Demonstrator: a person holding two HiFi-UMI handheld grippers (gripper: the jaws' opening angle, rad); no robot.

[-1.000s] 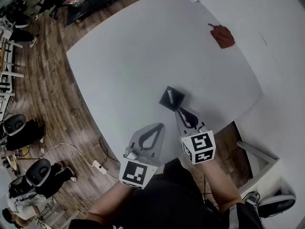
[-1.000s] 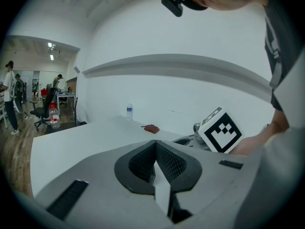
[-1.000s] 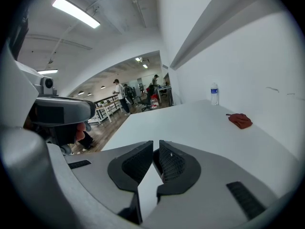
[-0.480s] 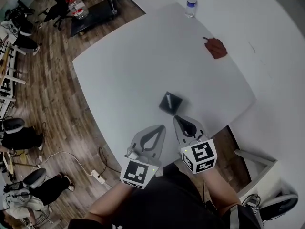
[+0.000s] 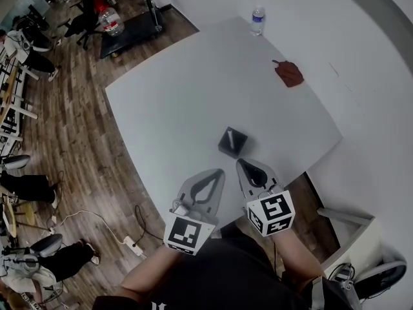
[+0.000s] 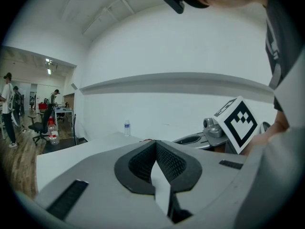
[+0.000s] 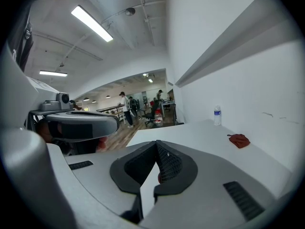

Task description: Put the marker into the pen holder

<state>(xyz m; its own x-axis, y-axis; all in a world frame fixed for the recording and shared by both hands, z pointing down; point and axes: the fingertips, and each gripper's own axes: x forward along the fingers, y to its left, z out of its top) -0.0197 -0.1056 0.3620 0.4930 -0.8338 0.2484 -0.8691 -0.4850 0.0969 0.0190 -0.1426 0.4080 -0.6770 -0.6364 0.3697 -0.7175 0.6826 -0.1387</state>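
The marker [image 5: 229,136] stands in the pen holder [image 5: 234,144], showing as a pale slim stick in the dark, square-topped holder's opening. The pen holder sits on the white surface [image 5: 187,95], close to the near edge where the person stands and well in from the left and right corners.

Just on the near side of the holder, the right claw [image 5: 241,163] points toward it, its tips close to the holder but apart from it. The right gripper view shows its two dark, textured pads pressed together at the tips with nothing between them. The left claw [image 5: 217,172] lies beside the right one, over the same near edge, a little further from the holder. The left gripper view shows its pads likewise together at the tips and empty. Each claw carries its cube of black and white squares at the rear, toward the person's dark-clothed body [image 5: 219,276].

Further out, a red cloth [image 5: 289,73] lies crumpled near the far right edge of the surface, and a clear water bottle [image 5: 257,19] stands upright at the far corner. Both are well apart from the holder. A white wall [image 5: 361,57] runs along the right side.

To the left of the surface is a wooden floor [image 5: 71,128] with a white power strip [image 5: 132,226] and its cable, office chairs, and a large bottle with a red cap [image 5: 110,21]. People stand and sit further off.
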